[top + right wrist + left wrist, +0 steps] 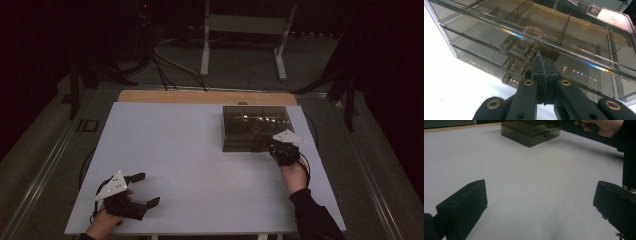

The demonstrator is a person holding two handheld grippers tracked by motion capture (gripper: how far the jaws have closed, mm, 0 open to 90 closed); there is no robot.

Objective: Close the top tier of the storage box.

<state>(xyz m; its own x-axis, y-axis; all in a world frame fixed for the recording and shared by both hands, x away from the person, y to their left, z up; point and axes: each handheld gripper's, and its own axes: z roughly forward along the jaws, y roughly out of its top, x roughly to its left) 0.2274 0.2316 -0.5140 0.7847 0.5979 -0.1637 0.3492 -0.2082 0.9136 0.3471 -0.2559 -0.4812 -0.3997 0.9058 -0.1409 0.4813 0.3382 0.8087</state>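
A smoky see-through drawer box (255,120) stands at the far right of the white table top (175,145). Its front carries three stacked clear handles, the top handle (520,48) above the others. My right gripper (271,146) is shut, and its joined tips (543,60) sit against the box front just right of the top handle, with nothing visible between them. My left gripper (149,189) lies open at the near left, far from the box (531,132), its wide-apart jaws over bare table. The right hand (604,126) appears in the left gripper view.
A wooden strip (200,96) runs along the table's far edge. Beyond it on the floor stand a white metal frame (245,30) and loose cables (165,65). The table drops off close to the box's right side.
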